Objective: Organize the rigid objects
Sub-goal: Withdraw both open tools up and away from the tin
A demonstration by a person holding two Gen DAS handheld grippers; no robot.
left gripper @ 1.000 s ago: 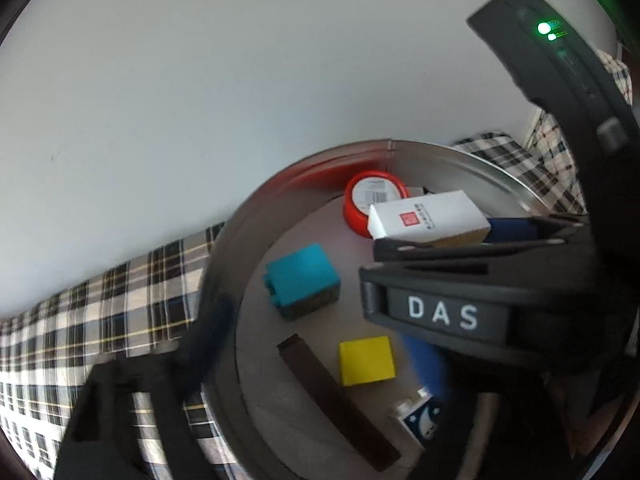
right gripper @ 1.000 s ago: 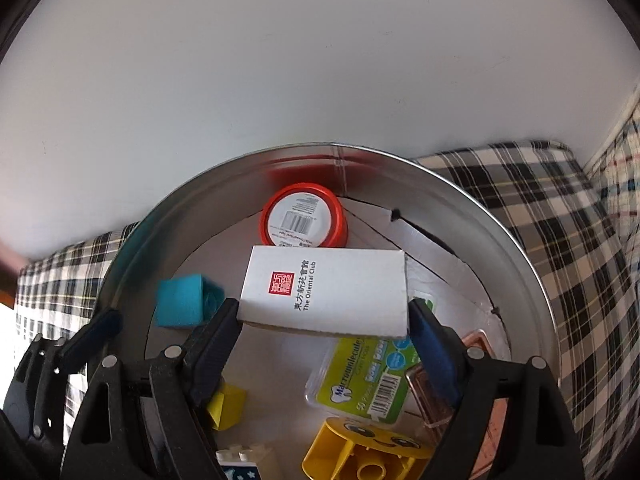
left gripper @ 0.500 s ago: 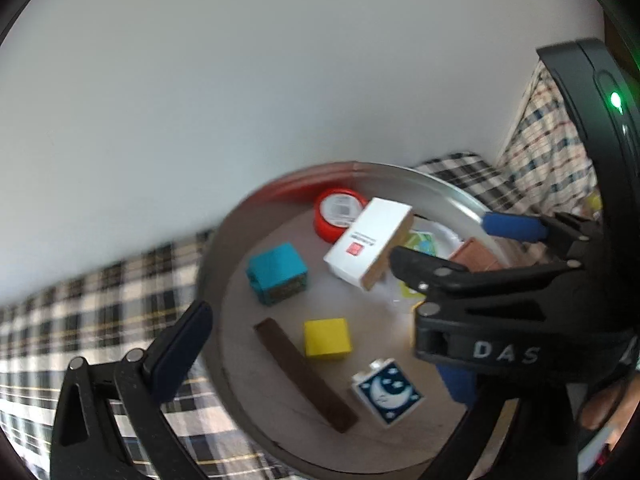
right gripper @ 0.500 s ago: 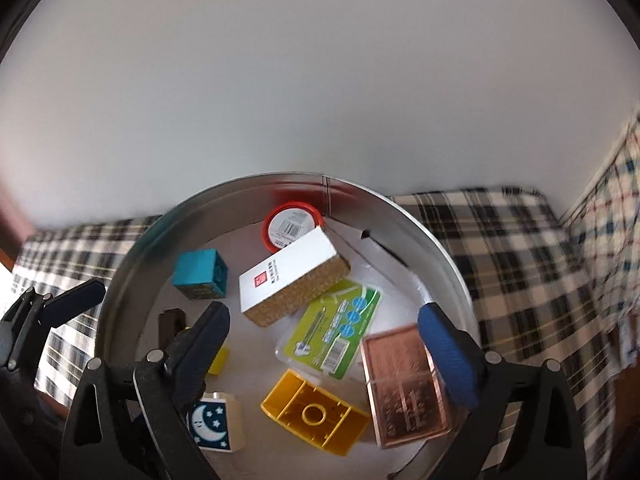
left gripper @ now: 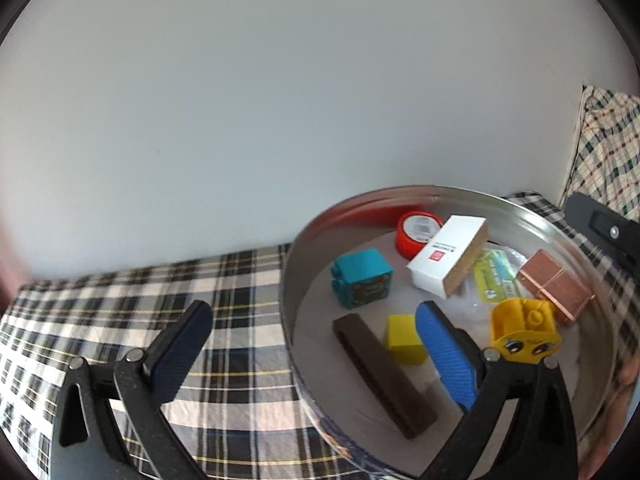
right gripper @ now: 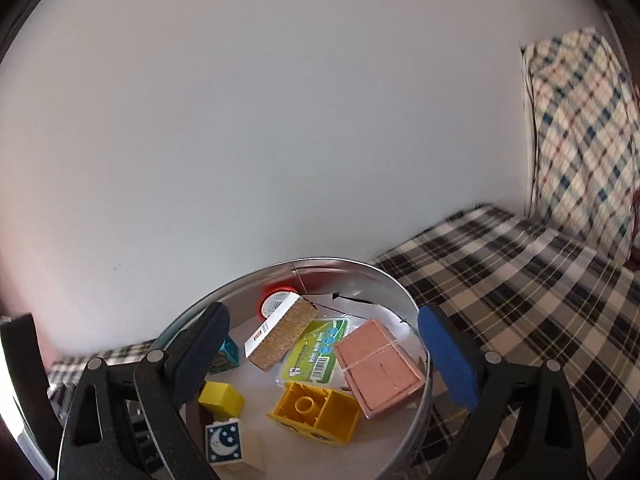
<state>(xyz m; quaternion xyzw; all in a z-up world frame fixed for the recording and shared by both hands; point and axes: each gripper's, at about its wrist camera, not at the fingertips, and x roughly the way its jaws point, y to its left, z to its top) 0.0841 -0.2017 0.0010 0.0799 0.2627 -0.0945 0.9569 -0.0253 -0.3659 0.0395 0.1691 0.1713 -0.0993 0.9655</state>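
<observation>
Left gripper [left gripper: 316, 344] spread wide, nothing pinched. Right gripper [right gripper: 324, 344] jaws just opened, nothing between them. White box [right gripper: 280, 336] seen tilted inside round metal tin [left gripper: 292, 264], leaned on red lid [left gripper: 416, 230] and green packet [right gripper: 316, 354]. Tin set on plaid cloth [left gripper: 120, 304].

No print is legible on the white box [left gripper: 444, 254].

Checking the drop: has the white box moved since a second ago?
Yes. It left the right claw and now lies tilted in the metal tin, leaning near the red lid.
</observation>
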